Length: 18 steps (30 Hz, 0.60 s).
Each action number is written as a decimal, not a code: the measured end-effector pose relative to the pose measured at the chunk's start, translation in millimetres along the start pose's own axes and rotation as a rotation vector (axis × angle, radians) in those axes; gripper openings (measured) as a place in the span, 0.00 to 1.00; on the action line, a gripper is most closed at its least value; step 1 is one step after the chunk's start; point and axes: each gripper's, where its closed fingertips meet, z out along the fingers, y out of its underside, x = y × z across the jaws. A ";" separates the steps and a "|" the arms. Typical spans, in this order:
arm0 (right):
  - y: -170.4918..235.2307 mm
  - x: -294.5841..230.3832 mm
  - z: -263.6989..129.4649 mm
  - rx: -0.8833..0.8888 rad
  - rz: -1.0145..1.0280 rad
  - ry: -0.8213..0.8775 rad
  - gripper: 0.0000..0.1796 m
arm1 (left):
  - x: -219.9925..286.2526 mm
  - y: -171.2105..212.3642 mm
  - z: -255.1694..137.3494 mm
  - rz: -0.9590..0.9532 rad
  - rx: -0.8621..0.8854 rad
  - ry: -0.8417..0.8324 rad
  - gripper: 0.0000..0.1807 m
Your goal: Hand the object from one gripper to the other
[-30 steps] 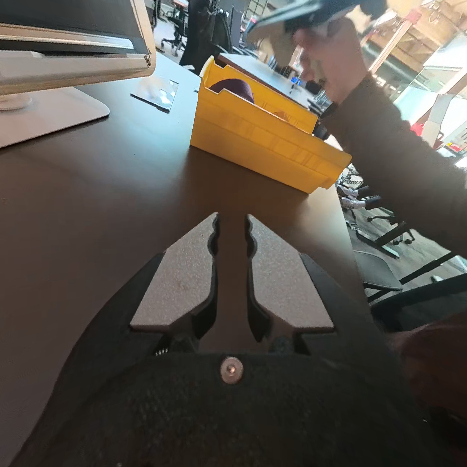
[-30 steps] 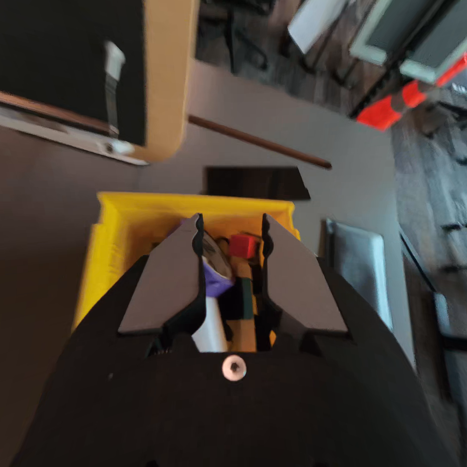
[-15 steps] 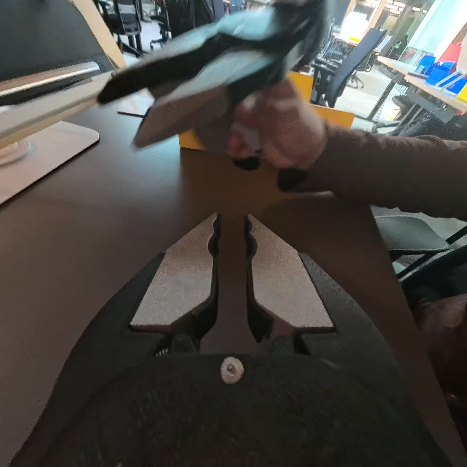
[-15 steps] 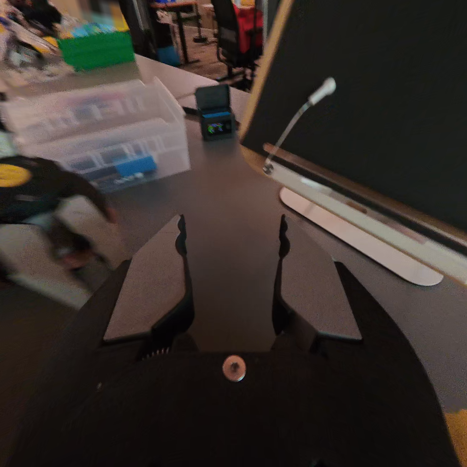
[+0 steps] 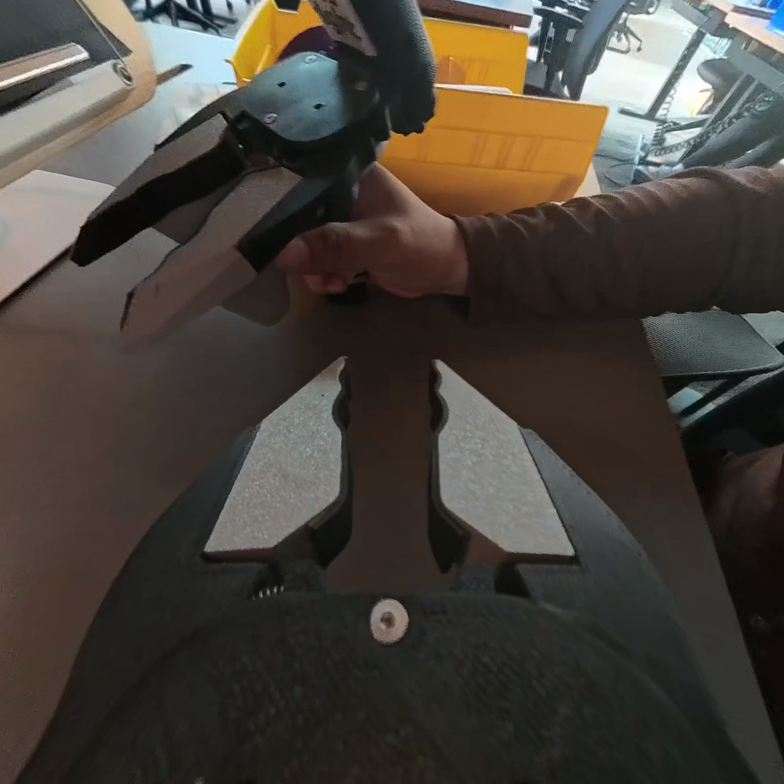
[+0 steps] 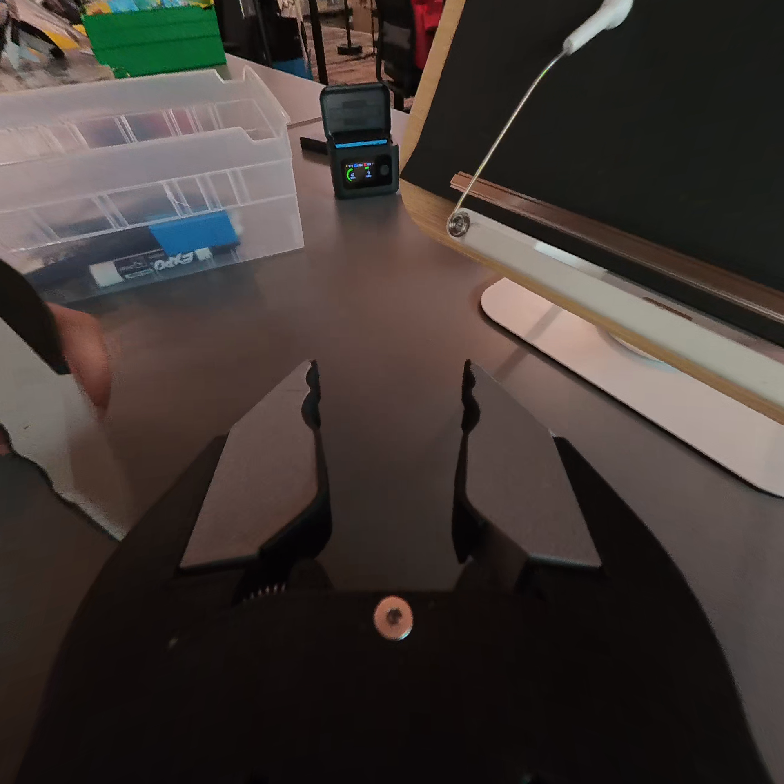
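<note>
My left gripper (image 5: 389,365) is open and empty, low over the dark table (image 5: 127,424). My right gripper (image 6: 390,365) is open and empty, pointing across the table toward the monitor. It also shows in the left wrist view (image 5: 106,284), ahead and to the left, held by a hand (image 5: 382,250) with its fingers slanting down to the left. The yellow bin (image 5: 488,140) stands behind it, with a dark purple object (image 5: 309,36) showing inside; the rest of its contents are hidden. Neither gripper holds any object.
A monitor (image 6: 636,127) on a white base (image 6: 636,382) stands right of the right gripper. A clear plastic organizer (image 6: 140,191) and a small black device with a lit screen (image 6: 365,169) sit beyond. Office chairs (image 5: 721,352) stand past the table's right edge.
The right gripper has swung from above the yellow bin down to the table, now facing the monitor, with its jaws wider. The left gripper's jaws have opened a little.
</note>
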 end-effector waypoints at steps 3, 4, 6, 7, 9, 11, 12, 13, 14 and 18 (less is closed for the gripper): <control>-3.7 -0.6 -6.1 0.039 0.009 -0.012 0.35 | 28.7 -9.7 -17.3 0.008 0.045 0.015 0.21; -4.8 -1.4 -7.3 0.049 0.011 -0.021 0.34 | 41.2 -13.6 -28.0 0.010 0.061 0.022 0.23; -5.1 -1.8 -7.4 0.051 0.019 -0.032 0.33 | 60.6 -17.2 -55.4 0.025 0.053 0.001 0.26; -4.2 -2.5 -6.4 0.043 0.021 -0.042 0.33 | 65.2 -19.6 -72.6 0.029 0.046 -0.036 0.28; -2.8 -3.3 -3.2 0.026 0.018 -0.051 0.34 | 63.4 -27.9 -114.7 0.031 0.048 -0.144 0.29; -2.6 -4.0 -0.9 0.019 0.007 -0.051 0.33 | 38.5 -29.9 -166.4 0.035 0.015 -0.338 0.27; -2.2 -4.8 -0.3 0.016 0.001 -0.052 0.33 | 19.4 -25.3 -195.5 0.045 -0.031 -0.455 0.26; -2.0 -5.2 -0.1 0.013 -0.003 -0.052 0.33 | 0.2 -17.4 -224.6 0.047 -0.088 -0.556 0.27; -2.2 -5.3 -0.3 0.015 -0.006 -0.050 0.32 | -17.8 -7.8 -251.8 0.032 -0.144 -0.634 0.29; -3.3 -4.1 -1.4 0.025 0.006 -0.051 0.32 | -73.5 42.0 -321.8 -0.081 -0.337 -0.752 0.29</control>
